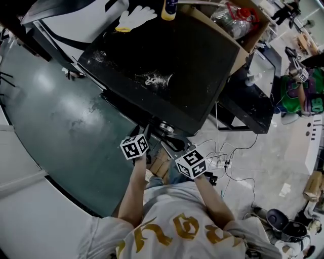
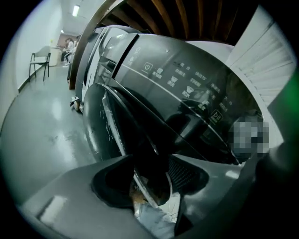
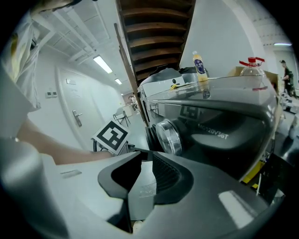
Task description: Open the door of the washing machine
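Note:
A black front-loading washing machine (image 1: 167, 60) fills the middle of the head view, seen from above. Its round door (image 1: 166, 127) hangs ajar below the front edge. In the left gripper view the door's chrome rim (image 2: 148, 161) runs between the jaws of my left gripper (image 2: 150, 183), which is shut on it. In the head view the left gripper (image 1: 148, 135) is at the door. My right gripper (image 1: 174, 145) is beside it, a little to the right. The right gripper (image 3: 141, 156) looks shut on nothing, with the door's glass bowl (image 3: 168, 136) just beyond its tips.
On the machine's top lie a white glove (image 1: 135, 16), a yellow bottle (image 1: 169, 9) and a cardboard box (image 1: 238, 20) with a plastic bottle. A black stand (image 1: 253, 101) is to the right, with cables (image 1: 228, 162) on the floor. A grey-green floor (image 1: 55, 116) lies to the left.

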The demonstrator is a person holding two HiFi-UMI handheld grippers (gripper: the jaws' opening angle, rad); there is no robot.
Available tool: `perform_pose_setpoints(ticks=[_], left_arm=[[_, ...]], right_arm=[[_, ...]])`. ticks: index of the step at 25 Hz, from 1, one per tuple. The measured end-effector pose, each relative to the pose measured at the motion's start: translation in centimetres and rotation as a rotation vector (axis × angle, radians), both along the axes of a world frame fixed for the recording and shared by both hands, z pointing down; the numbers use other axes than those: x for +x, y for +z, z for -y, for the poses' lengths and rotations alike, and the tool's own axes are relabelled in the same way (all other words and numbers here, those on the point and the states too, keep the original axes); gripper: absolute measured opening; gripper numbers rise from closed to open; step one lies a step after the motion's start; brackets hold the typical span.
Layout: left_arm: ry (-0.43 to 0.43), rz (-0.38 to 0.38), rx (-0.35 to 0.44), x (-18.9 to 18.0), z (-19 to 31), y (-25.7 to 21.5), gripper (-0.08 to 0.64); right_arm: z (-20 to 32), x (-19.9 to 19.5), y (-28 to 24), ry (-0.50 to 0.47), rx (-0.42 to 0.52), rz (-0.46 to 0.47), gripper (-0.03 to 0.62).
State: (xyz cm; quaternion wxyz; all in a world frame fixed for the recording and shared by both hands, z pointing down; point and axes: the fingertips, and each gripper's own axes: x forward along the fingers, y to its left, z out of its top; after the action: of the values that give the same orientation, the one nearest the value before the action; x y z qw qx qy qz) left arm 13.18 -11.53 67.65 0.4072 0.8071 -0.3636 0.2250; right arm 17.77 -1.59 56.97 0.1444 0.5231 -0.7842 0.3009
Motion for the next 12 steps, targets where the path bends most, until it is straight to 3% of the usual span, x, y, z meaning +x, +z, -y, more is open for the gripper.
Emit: perform_pose_setpoints(ticks=[12], left_arm=[[0.024,-0.036,-0.041,-0.39,-0.14,0.65,0.221]], right_arm=[[-0.16,-0.61,0.27,-0.020,-0.010,-0.011,0.093]])
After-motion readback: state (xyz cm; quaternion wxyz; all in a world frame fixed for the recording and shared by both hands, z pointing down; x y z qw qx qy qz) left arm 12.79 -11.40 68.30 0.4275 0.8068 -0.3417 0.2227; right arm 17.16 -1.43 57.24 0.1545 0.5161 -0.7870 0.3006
